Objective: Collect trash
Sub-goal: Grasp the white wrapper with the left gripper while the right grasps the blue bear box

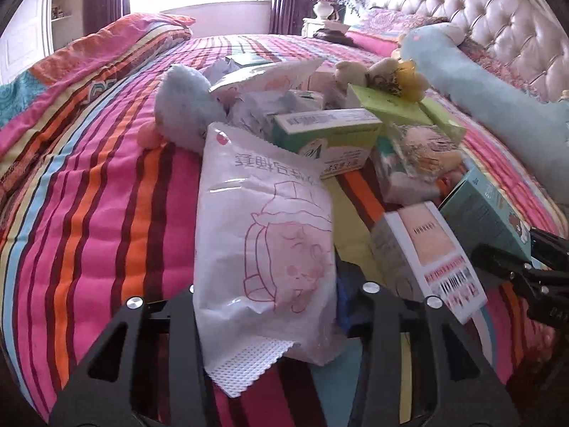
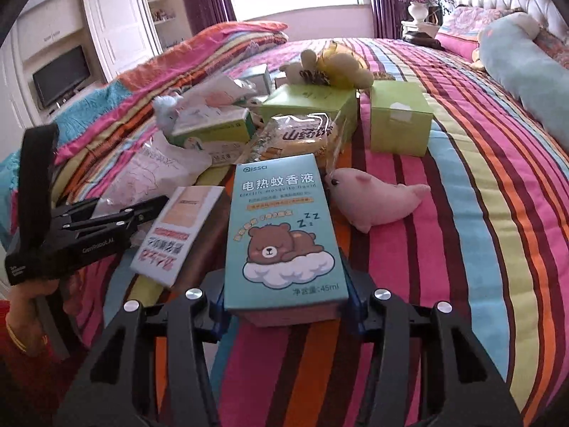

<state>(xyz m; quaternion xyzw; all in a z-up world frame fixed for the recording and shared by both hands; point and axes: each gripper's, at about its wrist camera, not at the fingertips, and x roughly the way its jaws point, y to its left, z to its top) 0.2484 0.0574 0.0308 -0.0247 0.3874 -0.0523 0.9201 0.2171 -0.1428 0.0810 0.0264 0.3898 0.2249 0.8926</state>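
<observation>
A heap of trash lies on the striped bed: boxes, wrappers and a snack packet. My left gripper (image 1: 274,306) is shut on a white plastic wrapper (image 1: 266,242) with a pink cartoon print; it also shows in the right wrist view (image 2: 142,210) with the wrapper (image 2: 153,174). My right gripper (image 2: 284,302) is shut on a teal mosquito-liquid box (image 2: 284,235) with a sleeping bear; the box also shows in the left wrist view (image 1: 490,217). A white and pink box (image 1: 434,256) lies between the two grippers.
Two green boxes (image 2: 398,117), a green-white carton (image 1: 330,135) and a yam snack packet (image 2: 302,138) are in the heap. Plush toys lie about: pink seal (image 2: 377,203), blue fluffy toy (image 1: 185,106), bears (image 2: 338,64), long blue pillow (image 1: 473,82). Folded quilt (image 1: 89,71) at left, headboard (image 1: 498,10) at right.
</observation>
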